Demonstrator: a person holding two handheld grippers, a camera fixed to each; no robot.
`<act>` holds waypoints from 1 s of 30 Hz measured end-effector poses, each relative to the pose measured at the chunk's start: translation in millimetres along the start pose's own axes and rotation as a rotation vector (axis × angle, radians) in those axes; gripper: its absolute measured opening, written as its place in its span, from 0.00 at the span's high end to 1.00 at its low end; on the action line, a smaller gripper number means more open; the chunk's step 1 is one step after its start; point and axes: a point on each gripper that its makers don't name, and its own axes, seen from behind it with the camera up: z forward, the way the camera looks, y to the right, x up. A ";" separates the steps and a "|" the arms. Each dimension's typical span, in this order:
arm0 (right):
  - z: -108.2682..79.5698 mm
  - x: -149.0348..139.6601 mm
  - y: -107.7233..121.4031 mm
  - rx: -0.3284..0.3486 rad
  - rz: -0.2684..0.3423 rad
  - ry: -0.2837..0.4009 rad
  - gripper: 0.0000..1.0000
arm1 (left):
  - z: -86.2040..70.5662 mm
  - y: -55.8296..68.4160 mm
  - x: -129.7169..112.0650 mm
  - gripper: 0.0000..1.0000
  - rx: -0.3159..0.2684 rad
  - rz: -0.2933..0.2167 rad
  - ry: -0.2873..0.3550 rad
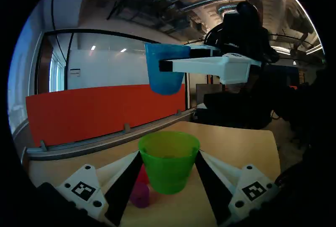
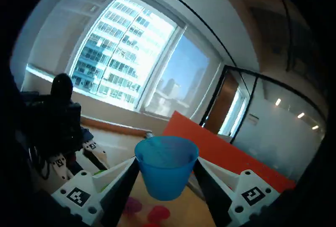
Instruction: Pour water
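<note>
- Left tongs (image 1: 169, 155): partly closed, both fingers pressing on opposite sides of the green cup (image 1: 169, 172), just under its rim. Grip appears square.
- Right tongs (image 1: 176, 59): closed to about the same width on the blue cup (image 2: 166, 172), fingers on either side of the upper wall. In the left gripper view they hold it aloft, with the dark outline of a person (image 1: 248, 34) behind.
- Worktop (image 1: 235, 143): pale wood, far edge running along a rail below an orange panel (image 1: 92, 109).
- Blue cup: upright, not yet tipped, well above the worktop and higher than the green cup, on the far side of it.
- Green cup: upright over the near part of the worktop, mouth open to receive.
- Handling, as judged: both cups look like thin, smooth, tapered plastic, so light, somewhat flexible and liable to slip downward if held loosely. The upper wall below the rim, where both are now held, is the sound place. Hard squeezing could deform the wall and spill the contents.
- Small purple piece (image 1: 140, 194): on the worktop just beside the green cup's base, toward the near edge, with a pink piece (image 1: 143, 175) partly behind the left finger.
- Not established: whether the blue cup holds water, or how much. The green cup's interior is equally unclear. Whether its base touches the worktop cannot be told. The small pieces are too blurred to identify.
</note>
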 end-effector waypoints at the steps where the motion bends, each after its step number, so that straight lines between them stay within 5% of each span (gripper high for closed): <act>1: -0.4 0.6 -2.4 0.011 0.034 0.002 0.12 | -0.1 -0.2 0.5 0.15 0.000 0.000 0.000; 6: -1.9 6.7 -11.0 0.053 0.191 0.018 0.12 | -0.6 -1.0 2.6 0.16 0.002 0.003 0.001; 12: -2.9 9.2 -11.1 0.072 0.291 0.027 0.12 | -1.8 -2.6 4.4 0.16 0.006 0.005 0.001; 30: -30.8 -19.4 9.1 0.006 0.320 0.000 0.12 | -7.7 -13.4 -3.0 0.15 0.031 0.009 -0.018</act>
